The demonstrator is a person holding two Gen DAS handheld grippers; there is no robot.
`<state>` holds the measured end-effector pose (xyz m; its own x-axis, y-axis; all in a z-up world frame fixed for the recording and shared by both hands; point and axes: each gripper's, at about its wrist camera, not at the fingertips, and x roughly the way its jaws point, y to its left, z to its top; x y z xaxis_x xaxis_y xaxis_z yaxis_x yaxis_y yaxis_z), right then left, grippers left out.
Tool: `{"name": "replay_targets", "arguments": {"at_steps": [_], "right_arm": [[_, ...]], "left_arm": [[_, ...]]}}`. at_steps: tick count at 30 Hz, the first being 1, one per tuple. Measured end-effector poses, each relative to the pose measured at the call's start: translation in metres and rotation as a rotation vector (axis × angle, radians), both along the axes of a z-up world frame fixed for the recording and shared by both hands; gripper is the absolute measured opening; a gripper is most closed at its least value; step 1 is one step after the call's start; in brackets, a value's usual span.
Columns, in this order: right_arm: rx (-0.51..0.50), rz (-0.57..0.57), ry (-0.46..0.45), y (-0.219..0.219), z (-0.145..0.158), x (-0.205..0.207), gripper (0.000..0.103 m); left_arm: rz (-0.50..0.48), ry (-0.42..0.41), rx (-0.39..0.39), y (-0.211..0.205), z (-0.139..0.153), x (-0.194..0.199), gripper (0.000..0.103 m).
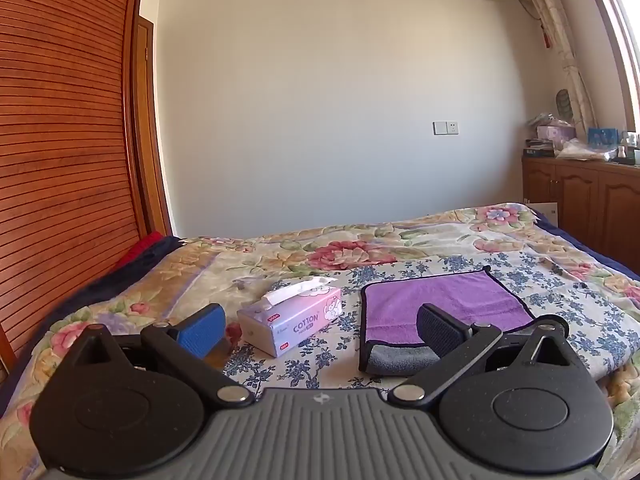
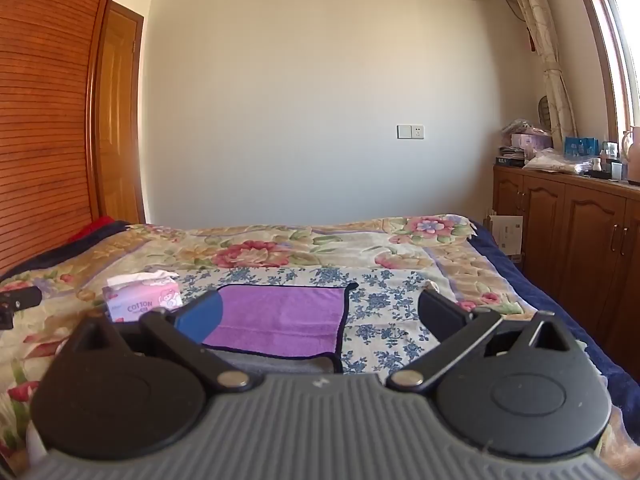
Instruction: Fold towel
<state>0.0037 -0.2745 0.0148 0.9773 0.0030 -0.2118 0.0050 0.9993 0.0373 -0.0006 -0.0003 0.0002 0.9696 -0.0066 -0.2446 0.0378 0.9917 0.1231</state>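
The square purple terry towel has a dark trim and grey underside. The pink-and-lilac tissue box reads "COTTON". The bed's cream sheet carries blue flowers.

bright daylight from right window, edges warped

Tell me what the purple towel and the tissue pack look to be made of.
Towel: seemingly plush microfiber or terry, going by its fuzzy matte pile, grey underside and dark stitched edging. Tissue pack: apparently a soft glossy plastic wrap, printed "COTTON", with thin white paper tissue sticking out the top.
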Motion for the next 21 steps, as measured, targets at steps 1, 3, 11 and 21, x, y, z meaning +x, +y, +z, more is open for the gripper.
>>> {"name": "replay_targets", "arguments": {"at_steps": [1,3,11,21], "right_arm": [[0.0,-0.001,0.0,0.0,0.0001,-0.0001,0.103],[-0.001,-0.001,-0.001,0.0001,0.0001,-0.0001,0.103],[-0.002,0.0,0.001,0.0006,-0.0002,0.0004,0.103],[-0.003,0.0,0.002,0.0014,-0.0004,0.0004,0.103]], "left_arm": [[-0.002,-0.002,0.001,0.0,0.0001,-0.0002,0.103],[0.007,-0.003,0.011,-0.0022,0.0001,-0.001,0.103],[0.004,-0.002,0.004,-0.0008,0.0002,-0.0007,0.103],[0.005,-0.001,0.004,-0.0007,0.0,-0.0004,0.103]]}}
